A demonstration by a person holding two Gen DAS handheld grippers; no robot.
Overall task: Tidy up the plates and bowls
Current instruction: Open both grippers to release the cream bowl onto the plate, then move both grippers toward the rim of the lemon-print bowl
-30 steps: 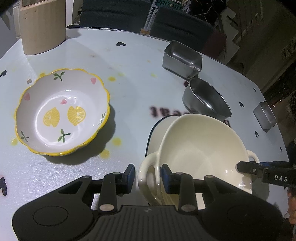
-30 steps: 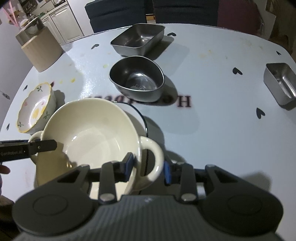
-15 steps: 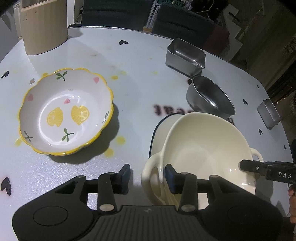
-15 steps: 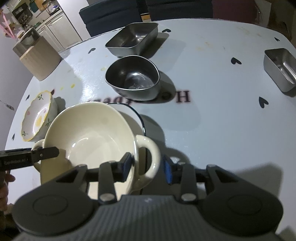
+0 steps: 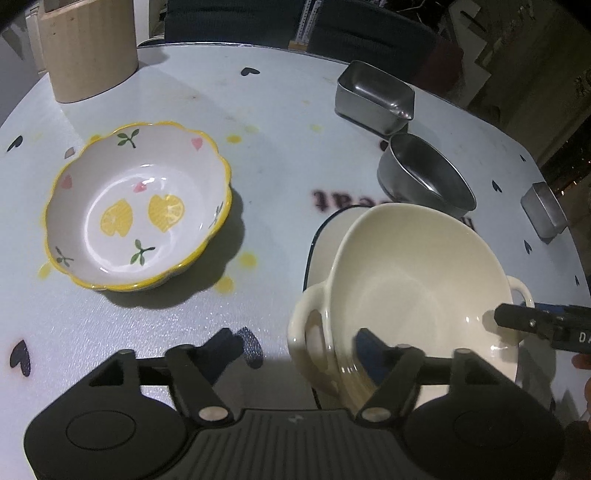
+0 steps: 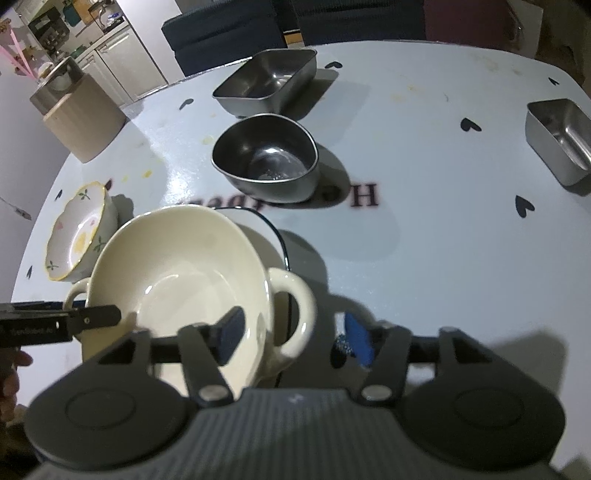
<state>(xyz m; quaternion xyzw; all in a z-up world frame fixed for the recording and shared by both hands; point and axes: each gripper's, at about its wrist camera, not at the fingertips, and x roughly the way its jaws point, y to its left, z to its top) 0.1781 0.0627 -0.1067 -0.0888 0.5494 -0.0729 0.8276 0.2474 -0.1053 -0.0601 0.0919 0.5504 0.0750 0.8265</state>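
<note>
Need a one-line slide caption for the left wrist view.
Left gripper opening around the handle of the cream bowl set on the dark-rimmed plate, lemon bowl alongside.

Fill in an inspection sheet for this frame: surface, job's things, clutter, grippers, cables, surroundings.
Surface: pale round table with black heart prints and dark lettering.
Job's things: cream bowl with two handles sits on a dark-rimmed plate; lemon bowl stands alone beside it; steel bowl and two steel trays lie farther back.
Clutter: wooden block at the far edge.
Grippers: left gripper and right gripper each straddle a handle of the cream bowl, jaws opening, pads off the handles.
Cables: nothing seen.
Surroundings: dark chairs behind the table; kitchen cabinets beyond.
</note>
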